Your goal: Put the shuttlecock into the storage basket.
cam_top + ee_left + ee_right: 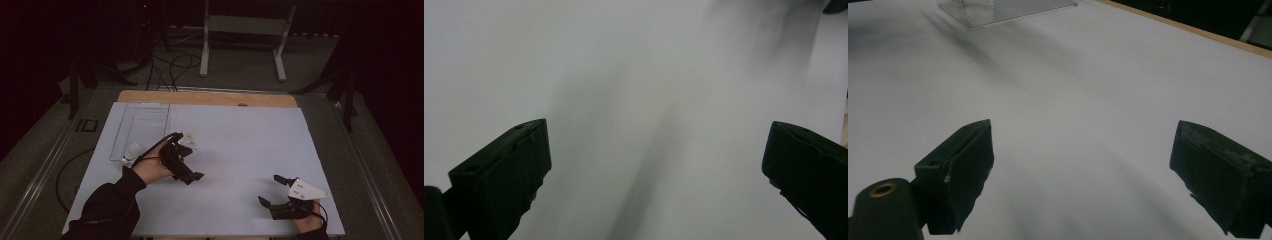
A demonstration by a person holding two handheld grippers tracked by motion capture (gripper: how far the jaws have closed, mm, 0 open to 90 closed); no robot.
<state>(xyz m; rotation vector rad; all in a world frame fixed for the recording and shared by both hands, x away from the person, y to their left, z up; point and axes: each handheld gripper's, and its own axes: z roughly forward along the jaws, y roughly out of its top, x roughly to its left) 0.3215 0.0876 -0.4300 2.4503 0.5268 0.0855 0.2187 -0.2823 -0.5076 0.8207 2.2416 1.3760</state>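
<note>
We have both units over the white counter (240, 145), nothing in either one. Left hand-held gripper (192, 176) sits left of centre in the high view, held by the left hand (150, 167), dark sleeve (107, 210) coming in from the bottom edge; its grey plate faces up and the jaws point toward the right and the near edge. In the left gripper view its jaws stand wide apart with bare white surface between them, so we call it spread and empty. Right hand-held gripper (270, 190) is near the bottom right corner of the counter, well apart from the left one, jaws aimed left. Right gripper view shows those jaws spread as well, with bare counter between them. Nearest object is a clear plastic tray (142, 127) lying flat at the far left of the counter, just behind the left hand; we also see it in the right gripper view at top (998, 10). A small white item (132, 150) sits at the tray's near end, too small for us to identify. Wooden strip (207, 98) runs along the counter's far edge.
</note>
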